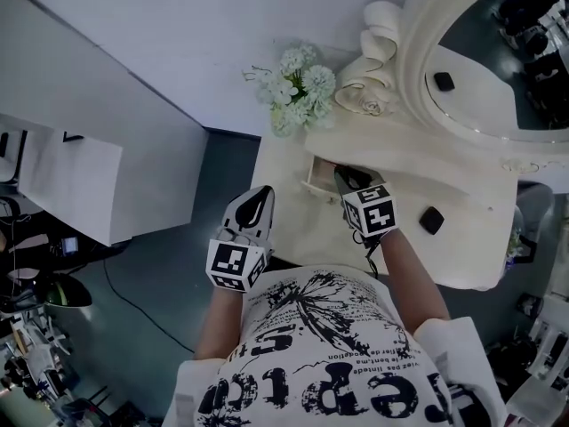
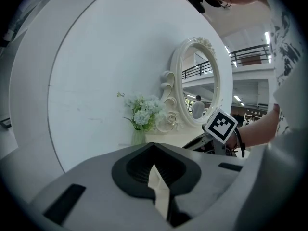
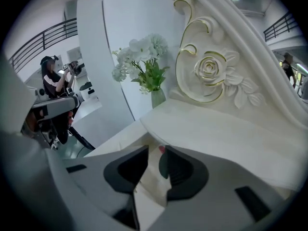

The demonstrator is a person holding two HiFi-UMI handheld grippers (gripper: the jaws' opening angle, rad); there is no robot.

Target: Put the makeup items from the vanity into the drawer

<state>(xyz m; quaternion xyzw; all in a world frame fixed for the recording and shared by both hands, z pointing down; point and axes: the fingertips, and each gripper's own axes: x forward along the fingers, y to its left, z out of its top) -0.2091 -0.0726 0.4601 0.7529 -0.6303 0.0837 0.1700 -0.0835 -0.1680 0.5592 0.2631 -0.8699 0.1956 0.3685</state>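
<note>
The cream vanity (image 1: 462, 194) has a small drawer (image 1: 313, 185) pulled open at its front left. My right gripper (image 1: 342, 174) hangs over that drawer, pointing into it. In the right gripper view the right gripper (image 3: 156, 150) shows a narrow gap between its jaws, with nothing pressed between the pads. A small pink-red speck (image 3: 162, 149) sits at the tip of the gap; what it is I cannot tell. A black makeup compact (image 1: 431, 219) lies on the vanity top to the right. My left gripper (image 1: 262, 192) (image 2: 154, 148) is shut and empty, off the vanity's left edge.
A vase of pale flowers (image 1: 298, 96) stands at the vanity's back left, beside the ornate oval mirror (image 1: 498, 60). A black shape (image 1: 444, 81) shows inside the mirror frame, perhaps a reflection. A white partition (image 1: 80, 132) stands to the left, with cables (image 1: 133, 301) on the floor.
</note>
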